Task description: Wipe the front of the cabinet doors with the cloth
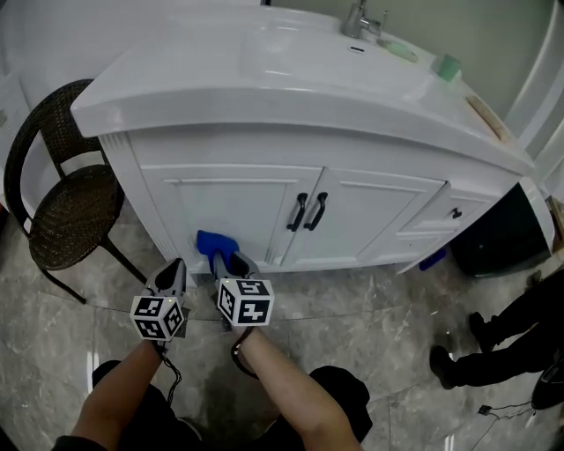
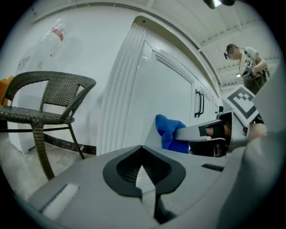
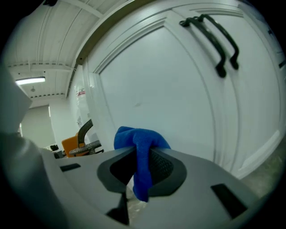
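Reaching low, right gripper (image 1: 226, 259) holds cloth (image 1: 214, 242) by cabinet door (image 1: 238, 204).

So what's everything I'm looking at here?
cabinet doors: two, white, under the sink counter
door handles: two, black, where the doors meet
cloth: one, blue, low by the left door
chair: one, dark wicker, left of the cabinet
tap: one, metal, on the counter's far side
bystander: one, dark clothes, floor at right
left claw: grey, shut, empty
right claw: grey, shut on the cloth
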